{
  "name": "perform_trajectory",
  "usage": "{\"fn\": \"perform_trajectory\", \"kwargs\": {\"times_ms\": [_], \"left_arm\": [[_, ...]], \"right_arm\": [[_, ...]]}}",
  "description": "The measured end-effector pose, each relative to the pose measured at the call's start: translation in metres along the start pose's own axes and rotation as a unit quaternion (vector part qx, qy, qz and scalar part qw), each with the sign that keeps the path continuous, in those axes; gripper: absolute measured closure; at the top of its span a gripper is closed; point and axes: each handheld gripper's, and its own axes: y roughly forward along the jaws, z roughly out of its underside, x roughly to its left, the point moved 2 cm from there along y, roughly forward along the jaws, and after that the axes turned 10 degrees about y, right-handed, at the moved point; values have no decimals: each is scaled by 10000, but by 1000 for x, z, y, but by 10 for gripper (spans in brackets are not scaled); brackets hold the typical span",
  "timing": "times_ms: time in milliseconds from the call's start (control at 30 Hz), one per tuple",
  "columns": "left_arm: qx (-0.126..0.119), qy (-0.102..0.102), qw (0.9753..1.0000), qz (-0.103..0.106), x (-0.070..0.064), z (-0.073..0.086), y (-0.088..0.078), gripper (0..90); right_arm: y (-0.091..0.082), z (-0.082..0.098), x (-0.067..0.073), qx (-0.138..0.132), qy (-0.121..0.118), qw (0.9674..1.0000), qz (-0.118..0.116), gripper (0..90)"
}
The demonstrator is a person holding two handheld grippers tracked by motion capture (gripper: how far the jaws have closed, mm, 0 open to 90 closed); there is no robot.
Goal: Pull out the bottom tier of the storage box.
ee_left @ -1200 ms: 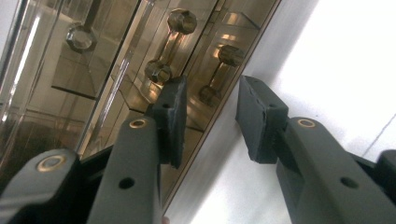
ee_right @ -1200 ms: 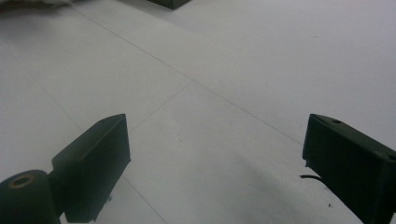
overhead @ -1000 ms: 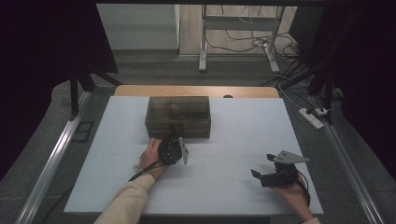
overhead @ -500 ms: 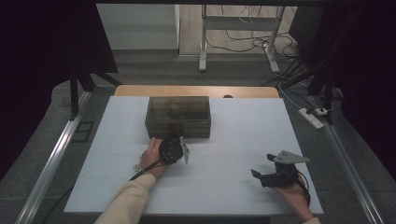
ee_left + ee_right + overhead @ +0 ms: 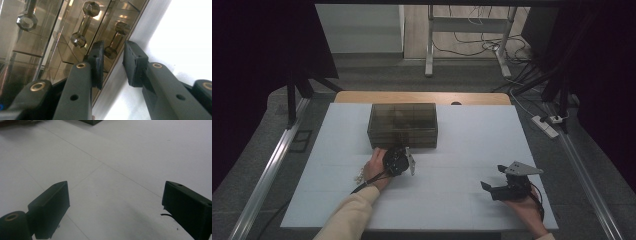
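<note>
Though just narrowed by a closing of its jaws, count the left tool (image 5: 112,57) as unclamped. Pads sit either side of a small dumbbell-shaped handle (image 5: 116,40), with a gap on both flanks and no press yet. Trace that handle to the front of a smoked, see-through drawer box (image 5: 402,124), standing toward the far middle of the white desk (image 5: 462,210), with the left tool right at its near face. Look along that face for the other handles (image 5: 85,25) of the same shape.

Judge the box as hard, thin plastic: stiff, glossy, likely light, and prone to slide on the desk under a pull. Take hold on the thin waist of the handle, between its two faceted knobs. Avoid the knobs themselves, where smooth facets could slip from the pads. Squeeze modestly, since probably brittle at the stem. Pull straight out along the drawer's run, never sideways.

Keep the right tool (image 5: 493,177) in mind for steadying the box. Lies well apart at the near right of the desk, jaws spread wide, nothing between them.
</note>
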Motion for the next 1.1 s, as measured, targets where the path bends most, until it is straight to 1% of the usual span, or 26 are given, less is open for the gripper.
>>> {"fn": "perform_trajectory", "kwargs": {"times_ms": [200,467,667,867,1100], "left_arm": [[30,4,10000,-6,0,0,0,696],[24,16,10000,-74,0,1,1,728],[32,61,9999,-111,0,1,1,733],[33,142,9997,-191,-1,0,2,736],[37,154,9996,-215,-2,0,2,737]], "right_arm": [[0,0,0,-2,6,10000,0,73],[0,0,0,-6,8,10000,11,73],[-1,0,-1,-32,42,10000,34,73],[-1,0,-1,-10,20,10000,27,73],[-1,0,-1,-10,20,10000,32,74]]}}
